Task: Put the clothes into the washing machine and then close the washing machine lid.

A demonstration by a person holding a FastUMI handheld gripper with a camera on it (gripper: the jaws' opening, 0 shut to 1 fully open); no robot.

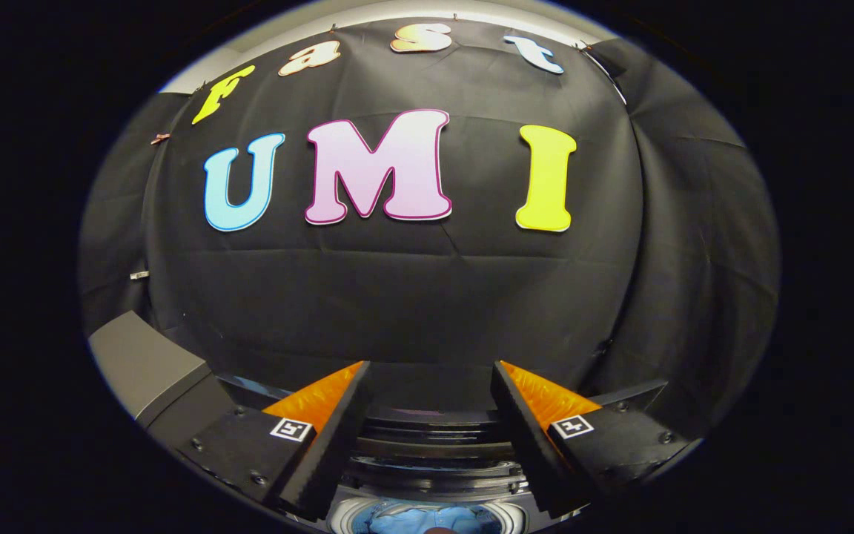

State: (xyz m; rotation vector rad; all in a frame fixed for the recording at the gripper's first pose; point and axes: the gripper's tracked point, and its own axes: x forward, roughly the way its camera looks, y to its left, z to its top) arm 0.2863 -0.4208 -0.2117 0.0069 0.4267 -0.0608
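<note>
- Two fingers of the gripper (431, 371) stand spread apart, with a wide gap between them and nothing held in that gap
- Neither finger touches anything; their tips point toward the booth's black cloth wall (412, 297), which hangs beyond them
- Each finger (338, 423) carries a small square marker on its outer block, one on either side of the gap
- Between the fingers and below their tips sits the washing machine (434, 452) — what shows of it is a stack of dark, ridged bands across the gap, with a pale round rim under them
- Inside that round rim lie the clothes (427, 519), a light blue bundle seen low down between the bases of the fingers, well behind the fingertips
- The clothes rest within the drum opening; how deep they sit cannot be told, since just a strip of the fabric is in sight
- Whether the dark ridged bands are the lid or part of the machine's top cannot be told from this angle, so the lid's position stays uncertain
- Off to the left of the fingers a grey slab-like surface (141, 363) slants away toward the wall — a flat top with a darker side face beneath it
- The cloth wall shows creases and folds, and a further drape of the same black cloth hangs to the right
</note>
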